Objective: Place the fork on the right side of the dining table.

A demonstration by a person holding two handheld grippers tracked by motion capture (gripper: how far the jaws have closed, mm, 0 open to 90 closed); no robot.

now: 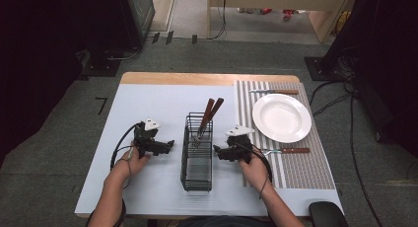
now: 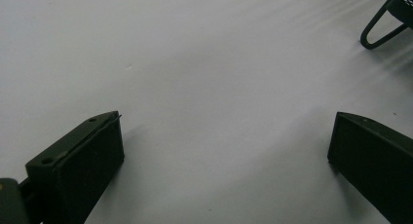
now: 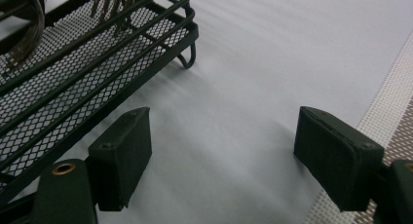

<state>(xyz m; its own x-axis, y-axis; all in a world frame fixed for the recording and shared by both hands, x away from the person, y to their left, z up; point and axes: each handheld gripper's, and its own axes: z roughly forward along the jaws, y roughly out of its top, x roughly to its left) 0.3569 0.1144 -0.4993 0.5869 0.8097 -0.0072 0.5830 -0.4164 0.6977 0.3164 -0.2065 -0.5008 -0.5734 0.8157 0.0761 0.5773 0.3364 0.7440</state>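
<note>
Caddy (image 1: pixel 197 163): black wire and mesh metal, matt. Plate (image 1: pixel 281 118): glossy white ceramic. Placemat (image 1: pixel 300 165): woven, striped. Table (image 1: pixel 148 103) covering: smooth, matt. Utensil handles (image 1: pixel 211 111): wood.

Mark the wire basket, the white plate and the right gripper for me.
wire basket (image 1: pixel 197 180): high view, near rim of the black mesh rack.
white plate (image 1: pixel 281 118): high view, bare centre of the dish.
right gripper (image 3: pixel 221 151): right gripper view, midway between its open fingertips.
</note>
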